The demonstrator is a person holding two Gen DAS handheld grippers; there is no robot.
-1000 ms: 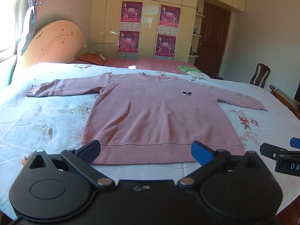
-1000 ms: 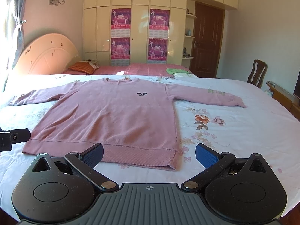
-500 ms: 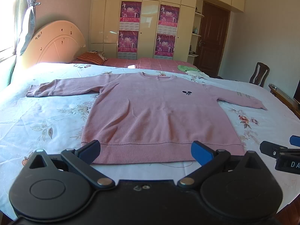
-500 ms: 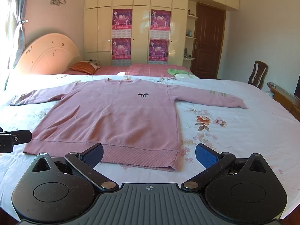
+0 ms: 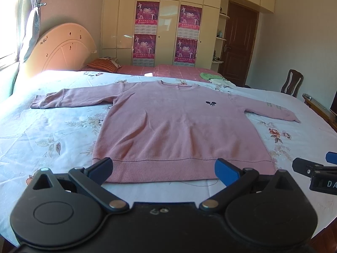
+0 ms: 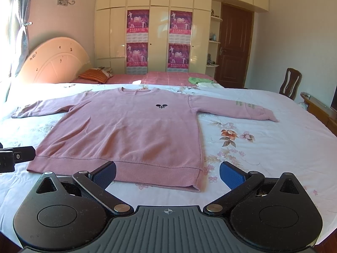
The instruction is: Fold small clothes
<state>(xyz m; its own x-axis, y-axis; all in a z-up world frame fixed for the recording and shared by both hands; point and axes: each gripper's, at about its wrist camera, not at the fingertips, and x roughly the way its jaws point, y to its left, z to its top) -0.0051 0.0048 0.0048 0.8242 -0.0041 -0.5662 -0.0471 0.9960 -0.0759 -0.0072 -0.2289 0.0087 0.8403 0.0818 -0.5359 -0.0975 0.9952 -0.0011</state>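
A pink long-sleeved sweater (image 5: 177, 126) (image 6: 130, 130) lies flat and face up on the flowered bed sheet (image 5: 52, 135) (image 6: 263, 147), both sleeves spread out sideways and a small dark emblem on its chest. My left gripper (image 5: 163, 168) hovers open just before the hem, its blue pads wide apart with nothing between them. The right gripper (image 6: 167, 174) is open too, over the hem's right corner, and holds nothing. Each gripper shows at the edge of the other's view: the right gripper (image 5: 316, 171) and the left gripper (image 6: 14, 158).
A cream headboard (image 5: 61, 48) stands at the far left by a curtained window. Behind the bed are a pink-covered bed with a striped pillow (image 5: 104, 64), green cloth (image 6: 199, 80), cream wardrobes with posters, a brown door (image 5: 239, 46) and a wooden chair (image 6: 289, 83).
Both views have shifted very slightly, with the sweater a touch nearer in the right wrist view. The sweater lies as before and both grippers stay open.
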